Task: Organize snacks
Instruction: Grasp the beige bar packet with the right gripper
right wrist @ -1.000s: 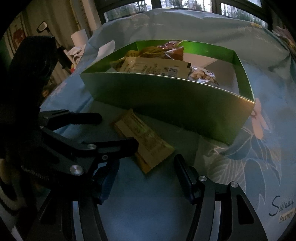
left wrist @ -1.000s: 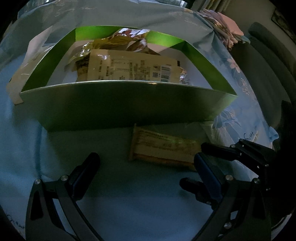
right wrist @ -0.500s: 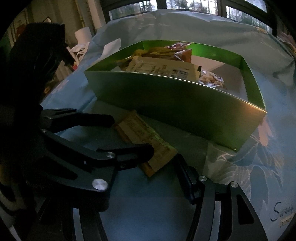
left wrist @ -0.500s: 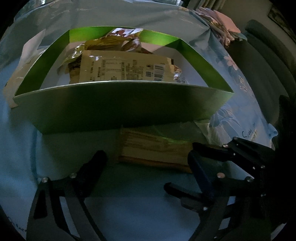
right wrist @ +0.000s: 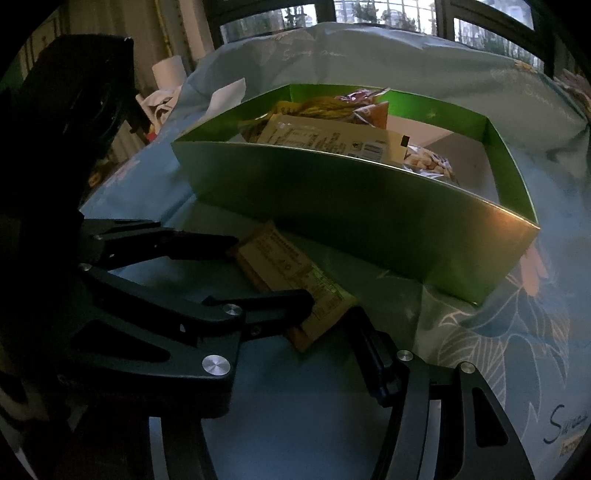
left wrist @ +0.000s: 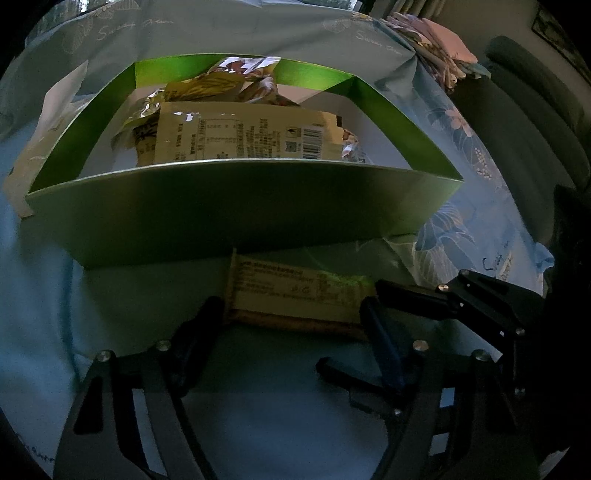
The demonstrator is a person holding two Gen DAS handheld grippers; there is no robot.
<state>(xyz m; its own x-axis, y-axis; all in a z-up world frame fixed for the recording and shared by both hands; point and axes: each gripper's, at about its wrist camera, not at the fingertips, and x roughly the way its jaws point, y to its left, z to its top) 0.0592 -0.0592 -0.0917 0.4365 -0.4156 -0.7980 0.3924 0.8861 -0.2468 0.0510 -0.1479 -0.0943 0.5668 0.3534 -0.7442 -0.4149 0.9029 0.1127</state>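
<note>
A tan wrapped snack bar (left wrist: 295, 295) lies on the blue cloth just in front of a green open box (left wrist: 240, 199) that holds several snack packets (left wrist: 240, 136). My left gripper (left wrist: 290, 310) straddles the bar lengthwise. Its jaws are closing, with the fingertips (left wrist: 210, 314) close to the bar's ends, and I see no firm press. From the right wrist view the left gripper (right wrist: 269, 271) flanks the bar (right wrist: 288, 266) before the box (right wrist: 351, 214). My right gripper (right wrist: 291, 321) stands open and empty just right of the bar. Its left finger is hidden behind the left gripper.
A white sheet of paper (left wrist: 55, 110) lies at the box's left side. Folded cloths (left wrist: 443, 48) and a dark sofa (left wrist: 535, 129) are off to the right. A paper roll (right wrist: 170, 70) and windows (right wrist: 369, 11) stand beyond the table.
The left gripper's jaws have narrowed from wide apart to just outside the bar's ends. The right gripper has hardly shifted and kept its width.
</note>
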